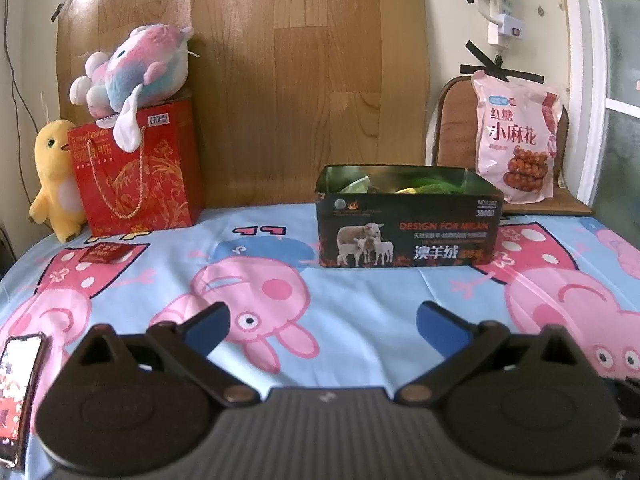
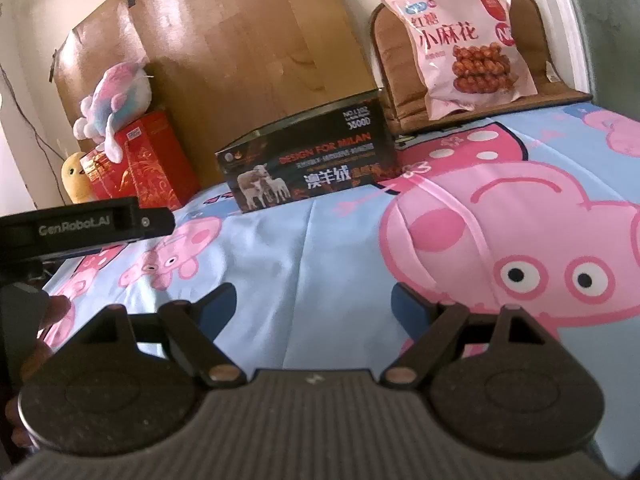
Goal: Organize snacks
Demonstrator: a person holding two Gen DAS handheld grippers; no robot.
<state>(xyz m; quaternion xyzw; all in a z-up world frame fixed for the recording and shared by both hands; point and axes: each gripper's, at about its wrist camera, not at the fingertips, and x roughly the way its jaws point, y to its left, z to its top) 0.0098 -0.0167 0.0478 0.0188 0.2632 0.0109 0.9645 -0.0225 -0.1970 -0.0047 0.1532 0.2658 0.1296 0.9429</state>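
A black open-topped box (image 1: 408, 232) with sheep pictures stands on the cartoon pig tablecloth (image 1: 360, 292); green and yellow snack packets (image 1: 432, 186) show inside it. It also shows in the right wrist view (image 2: 308, 164). A pink snack bag (image 1: 516, 140) leans on a brown chair cushion behind the box, also in the right wrist view (image 2: 460, 40). A small red packet (image 1: 106, 253) lies at the table's left. My left gripper (image 1: 322, 322) is open and empty, short of the box. My right gripper (image 2: 314, 304) is open and empty above the cloth.
A red gift bag (image 1: 140, 172) stands at the back left with a pastel plush (image 1: 132, 68) on top and a yellow plush (image 1: 56, 176) beside it. A phone (image 1: 18, 392) lies at the near left edge. The left gripper's body (image 2: 84, 224) shows at the right view's left.
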